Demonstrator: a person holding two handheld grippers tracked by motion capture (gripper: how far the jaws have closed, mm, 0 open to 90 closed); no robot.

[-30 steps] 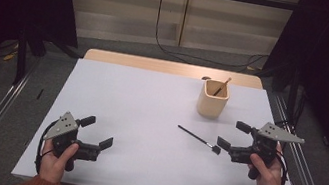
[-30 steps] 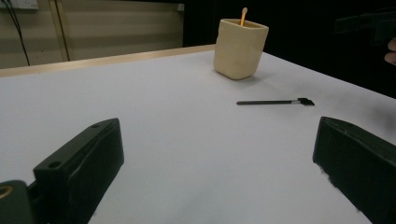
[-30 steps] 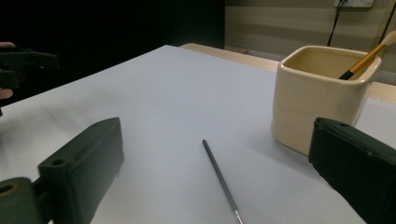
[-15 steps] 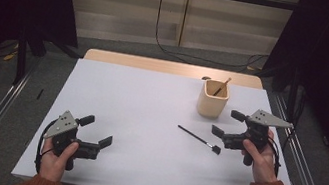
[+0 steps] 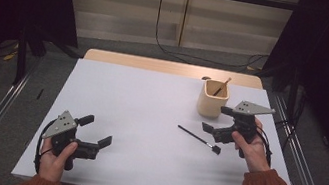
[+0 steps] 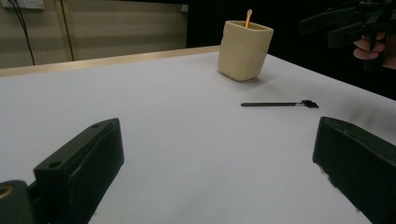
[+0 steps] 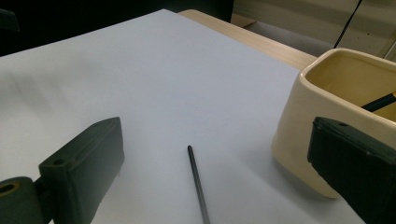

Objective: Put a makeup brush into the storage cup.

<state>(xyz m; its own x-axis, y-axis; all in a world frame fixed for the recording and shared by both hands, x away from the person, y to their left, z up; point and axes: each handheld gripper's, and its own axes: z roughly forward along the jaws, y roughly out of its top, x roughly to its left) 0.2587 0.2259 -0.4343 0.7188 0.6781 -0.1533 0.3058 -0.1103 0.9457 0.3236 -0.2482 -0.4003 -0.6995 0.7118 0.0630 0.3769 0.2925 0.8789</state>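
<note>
Brush (image 5: 199, 139): thin black stick with a small dark head, lying flat on the white sheet (image 5: 147, 120), just ahead of and below the right tool (image 5: 216, 120).
Cup (image 5: 213, 98): cream, square-mouthed, upright, just beyond the right tool; a wooden-handled stick (image 5: 222, 86) leans inside.
Right tool: jaws apart, empty, held above the bench (image 5: 171, 68).
Left tool (image 5: 96, 132): jaws wide apart, empty, near the sheet's front edge.
Open room: bare sheet between the two tools.
</note>
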